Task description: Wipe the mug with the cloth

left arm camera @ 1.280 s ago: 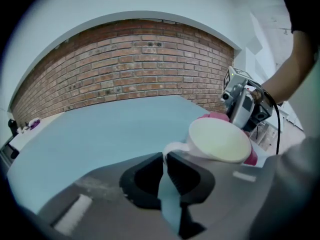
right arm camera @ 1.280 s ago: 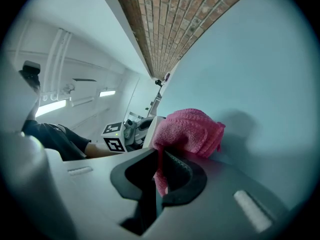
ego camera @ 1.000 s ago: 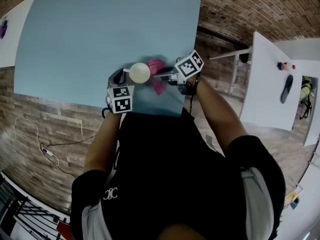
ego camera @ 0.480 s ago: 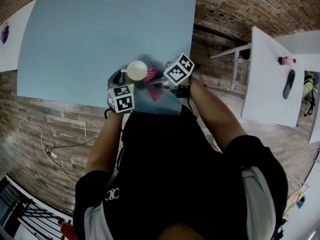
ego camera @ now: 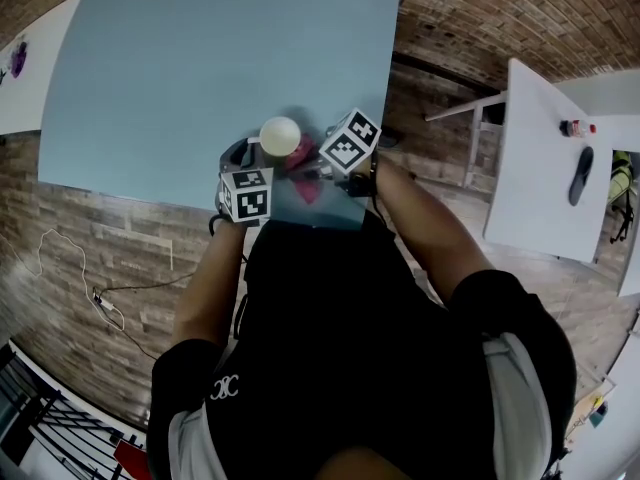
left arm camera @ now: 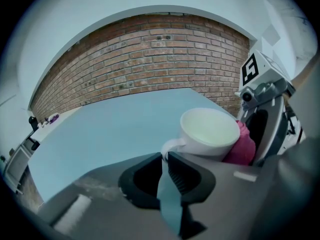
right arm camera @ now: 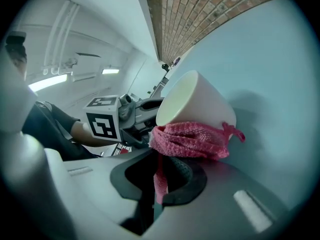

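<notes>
A white mug [ego camera: 280, 134] [left arm camera: 210, 133] [right arm camera: 195, 104] is held above the near edge of the light blue table [ego camera: 200, 78]. My left gripper [ego camera: 247, 158] [left arm camera: 165, 156] is shut on the mug's handle [left arm camera: 170, 146]. My right gripper [ego camera: 312, 173] [right arm camera: 159, 176] is shut on a pink cloth [right arm camera: 192, 139] [left arm camera: 241, 146] [ego camera: 303, 153], which presses against the mug's outer wall just under the rim. In the right gripper view the cloth bunches between the jaws and the mug.
The blue table's right corner [ego camera: 385, 68] lies beside the grippers, with brick-patterned floor [ego camera: 460, 18] beyond. A white table [ego camera: 540, 148] with a bottle [ego camera: 575, 128] and a dark object stands at the right. Cables [ego camera: 95, 298] lie on the floor at the left.
The right gripper with the cloth has moved left and nearer to the mug, so the cloth now lies tight against the mug's side. The left gripper keeps the mug almost still.
</notes>
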A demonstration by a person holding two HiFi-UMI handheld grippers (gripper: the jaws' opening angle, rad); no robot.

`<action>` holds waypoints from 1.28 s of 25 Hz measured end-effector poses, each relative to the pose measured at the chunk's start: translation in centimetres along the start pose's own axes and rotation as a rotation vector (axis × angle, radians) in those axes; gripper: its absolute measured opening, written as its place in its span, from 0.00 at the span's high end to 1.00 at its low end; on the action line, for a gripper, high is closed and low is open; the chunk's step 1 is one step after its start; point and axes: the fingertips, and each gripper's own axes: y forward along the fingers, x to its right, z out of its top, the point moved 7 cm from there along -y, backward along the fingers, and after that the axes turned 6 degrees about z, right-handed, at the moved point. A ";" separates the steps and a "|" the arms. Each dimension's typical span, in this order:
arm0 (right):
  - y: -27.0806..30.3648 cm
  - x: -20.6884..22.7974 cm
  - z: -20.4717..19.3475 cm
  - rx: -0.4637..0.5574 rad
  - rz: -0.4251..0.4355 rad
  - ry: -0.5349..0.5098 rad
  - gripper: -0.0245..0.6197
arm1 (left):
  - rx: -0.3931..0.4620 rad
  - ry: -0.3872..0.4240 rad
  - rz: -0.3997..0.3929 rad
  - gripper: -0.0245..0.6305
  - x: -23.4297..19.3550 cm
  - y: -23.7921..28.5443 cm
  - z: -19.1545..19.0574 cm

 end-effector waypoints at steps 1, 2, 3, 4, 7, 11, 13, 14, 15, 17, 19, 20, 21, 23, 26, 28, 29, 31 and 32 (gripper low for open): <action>0.0 0.0 0.1 -0.002 -0.002 -0.003 0.90 | -0.005 0.002 0.000 0.89 0.1 -0.1 -0.2; 0.0 0.0 0.1 -0.003 -0.005 -0.006 0.90 | -0.011 0.008 -0.001 0.89 0.2 -0.2 -0.3; 0.0 0.0 0.2 -0.003 -0.007 -0.007 0.90 | -0.015 0.016 -0.002 0.89 0.3 -0.3 -0.3; 0.0 0.0 0.3 -0.005 -0.009 -0.008 0.90 | -0.020 0.023 -0.003 0.89 0.4 -0.4 -0.3; 0.2 0.1 0.3 -0.014 -0.011 -0.015 0.90 | -0.025 0.028 -0.012 0.89 0.6 -0.7 -0.5; 0.5 -0.1 0.7 -0.013 0.001 -0.024 0.90 | -0.023 0.015 -0.055 0.89 1.2 -1.6 -0.3; 0.6 -0.2 1.0 -0.015 0.002 -0.030 0.90 | -0.020 0.027 -0.073 0.89 1.8 -2.0 -0.3; 0.7 -0.2 1.0 -0.021 -0.002 -0.034 0.90 | -0.019 0.038 -0.079 0.88 2.1 -2.2 -0.3; 0.7 -0.1 1.0 -0.029 -0.007 -0.039 0.90 | -0.019 0.049 -0.085 0.88 2.3 -2.3 -0.4; 0.8 -0.3 0.9 -0.051 -0.016 -0.053 0.90 | -0.022 0.067 -0.097 0.88 2.7 -2.4 -0.6; 0.8 -0.4 0.9 -0.066 -0.020 -0.060 0.90 | -0.025 0.086 -0.109 0.88 2.9 -2.5 -0.8; 0.7 -0.3 1.0 -0.069 -0.021 -0.060 0.90 | -0.026 0.096 -0.113 0.88 3.0 -2.5 -0.8; 0.7 -0.3 1.0 -0.071 -0.018 -0.057 0.90 | -0.027 0.106 -0.116 0.88 3.2 -2.6 -0.8; 0.7 -0.4 1.0 -0.072 -0.014 -0.052 0.90 | -0.029 0.119 -0.128 0.88 3.4 -2.7 -0.9; 0.6 -0.3 0.6 -0.085 -0.026 -0.053 0.90 | -0.034 0.138 -0.182 0.88 4.3 -2.9 -1.3; 0.2 -0.2 0.2 -0.109 -0.041 -0.062 0.90 | -0.038 0.169 -0.217 0.88 5.1 -3.1 -1.6; 0.0 -0.3 0.1 -0.121 -0.048 -0.067 0.90 | -0.039 0.184 -0.232 0.88 5.5 -3.1 -1.7; -0.5 -0.2 -0.2 -0.135 -0.058 -0.072 0.90 | -0.037 0.210 -0.268 0.88 6.1 -3.2 -1.8; -0.8 -0.1 -0.3 -0.143 -0.066 -0.073 0.90 | -0.036 0.225 -0.294 0.88 6.4 -3.2 -1.7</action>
